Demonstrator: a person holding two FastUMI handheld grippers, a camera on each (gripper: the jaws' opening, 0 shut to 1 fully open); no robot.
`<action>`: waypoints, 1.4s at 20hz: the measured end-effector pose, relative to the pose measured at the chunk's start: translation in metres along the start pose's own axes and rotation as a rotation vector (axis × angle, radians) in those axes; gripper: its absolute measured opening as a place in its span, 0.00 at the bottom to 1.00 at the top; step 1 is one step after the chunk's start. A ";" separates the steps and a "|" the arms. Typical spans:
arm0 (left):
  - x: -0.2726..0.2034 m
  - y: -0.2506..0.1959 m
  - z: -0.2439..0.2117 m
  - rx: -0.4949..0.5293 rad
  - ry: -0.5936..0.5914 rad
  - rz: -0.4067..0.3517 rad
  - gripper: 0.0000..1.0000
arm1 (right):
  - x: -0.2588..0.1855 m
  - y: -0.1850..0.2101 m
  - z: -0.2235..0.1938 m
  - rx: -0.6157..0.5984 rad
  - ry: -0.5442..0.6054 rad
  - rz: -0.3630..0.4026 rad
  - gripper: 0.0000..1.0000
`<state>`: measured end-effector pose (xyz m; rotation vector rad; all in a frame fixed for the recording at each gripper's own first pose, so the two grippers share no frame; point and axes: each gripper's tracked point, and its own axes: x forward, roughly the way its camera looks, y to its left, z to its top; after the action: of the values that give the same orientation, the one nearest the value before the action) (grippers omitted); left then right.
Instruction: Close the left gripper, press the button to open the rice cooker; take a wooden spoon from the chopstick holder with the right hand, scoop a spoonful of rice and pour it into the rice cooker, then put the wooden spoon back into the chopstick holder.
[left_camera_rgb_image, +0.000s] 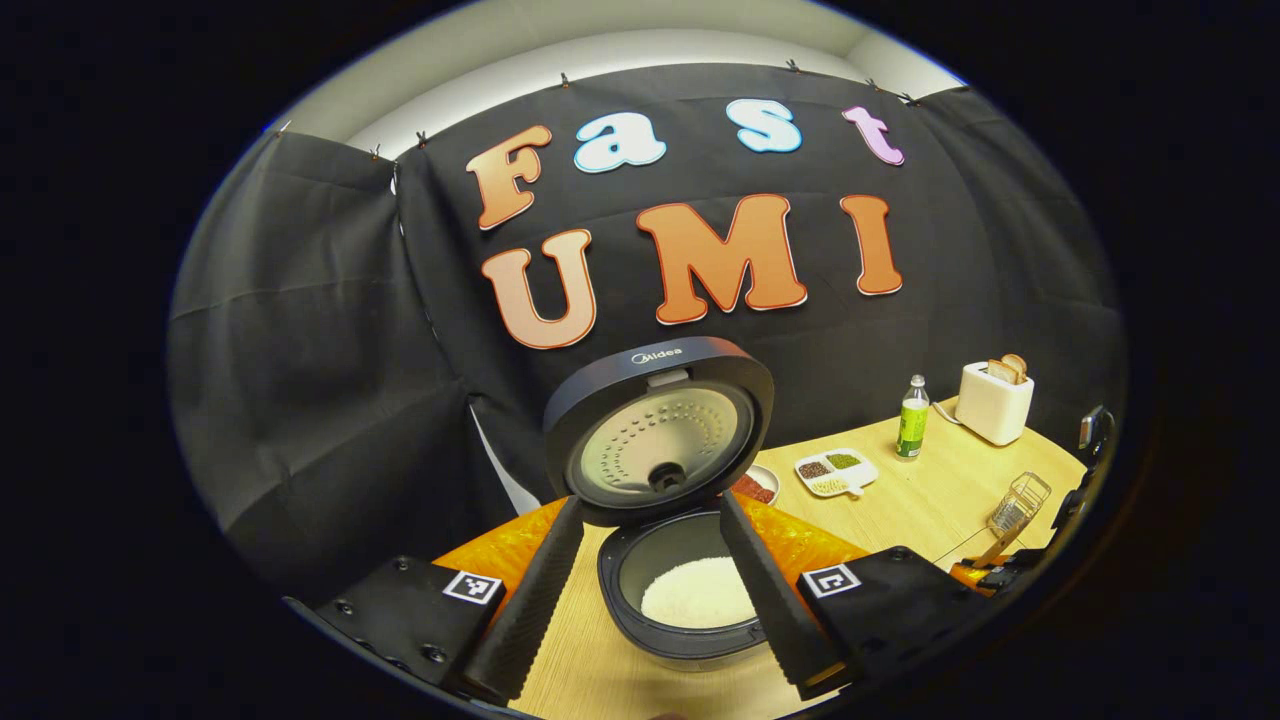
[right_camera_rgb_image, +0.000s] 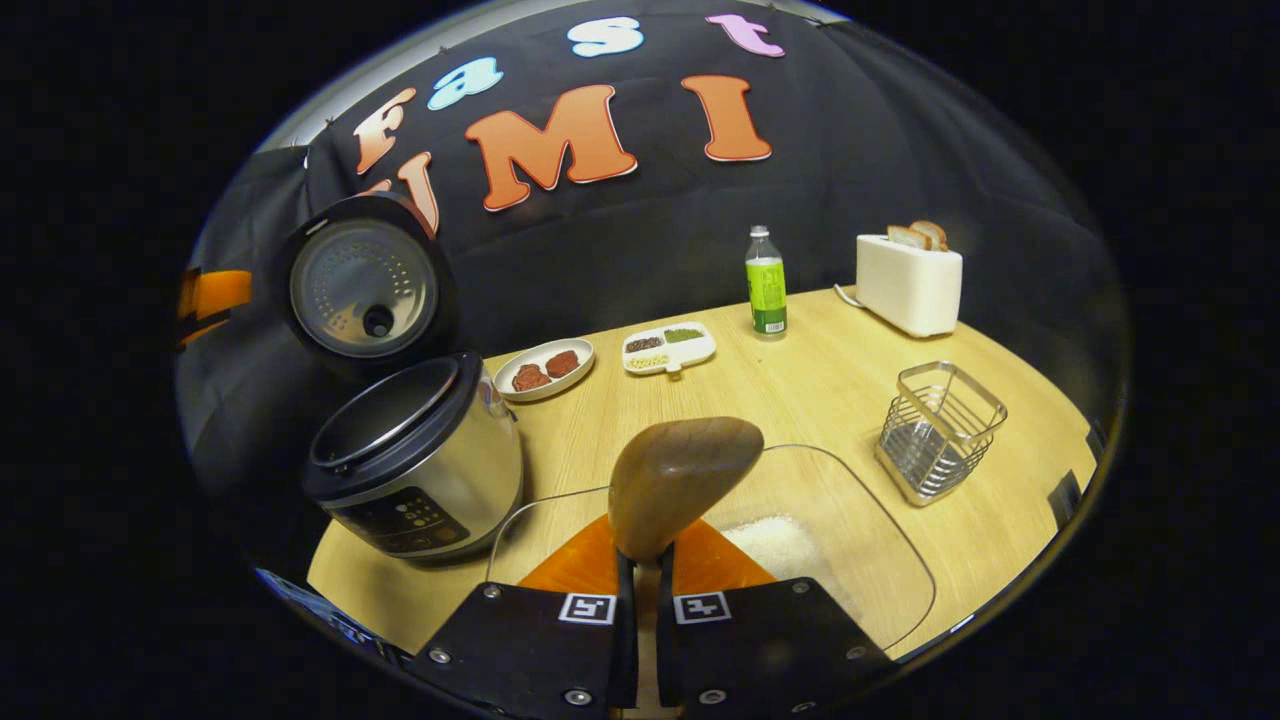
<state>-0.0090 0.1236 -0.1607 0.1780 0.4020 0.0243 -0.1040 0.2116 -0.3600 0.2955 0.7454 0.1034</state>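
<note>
The rice cooker (left_camera_rgb_image: 690, 640) stands with its lid (left_camera_rgb_image: 660, 440) raised, and white rice (left_camera_rgb_image: 697, 592) lies in its inner pot. My left gripper (left_camera_rgb_image: 650, 505) is open just in front of it, its fingers framing the pot without touching it. My right gripper (right_camera_rgb_image: 645, 562) is shut on the handle of the wooden spoon (right_camera_rgb_image: 680, 480), whose bowl points up and forward with no rice visible on it. Below the spoon lies a clear container (right_camera_rgb_image: 880, 520) holding rice (right_camera_rgb_image: 785, 545). The wire chopstick holder (right_camera_rgb_image: 940, 430) stands to the right. The cooker (right_camera_rgb_image: 415, 460) stands to the left with its lid (right_camera_rgb_image: 365, 290) up.
At the back of the wooden table (right_camera_rgb_image: 800, 390) stand a green bottle (right_camera_rgb_image: 766, 285) and a white toaster (right_camera_rgb_image: 908, 280) with bread in it. A divided dish (right_camera_rgb_image: 668, 348) and a small plate with red pieces (right_camera_rgb_image: 545, 368) lie behind the cooker.
</note>
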 end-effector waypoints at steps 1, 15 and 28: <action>0.000 0.001 0.000 -0.002 0.001 0.002 0.93 | -0.002 0.000 -0.002 0.030 0.020 0.004 0.07; -0.002 0.011 -0.002 -0.006 0.001 0.015 0.86 | -0.002 0.018 -0.007 0.182 0.131 0.114 0.06; -0.003 0.017 0.002 -0.040 0.001 0.033 0.85 | 0.011 -0.006 0.004 0.523 0.199 0.247 0.06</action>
<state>-0.0111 0.1397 -0.1549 0.1451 0.3993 0.0645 -0.0929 0.2072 -0.3662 0.8867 0.9259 0.1731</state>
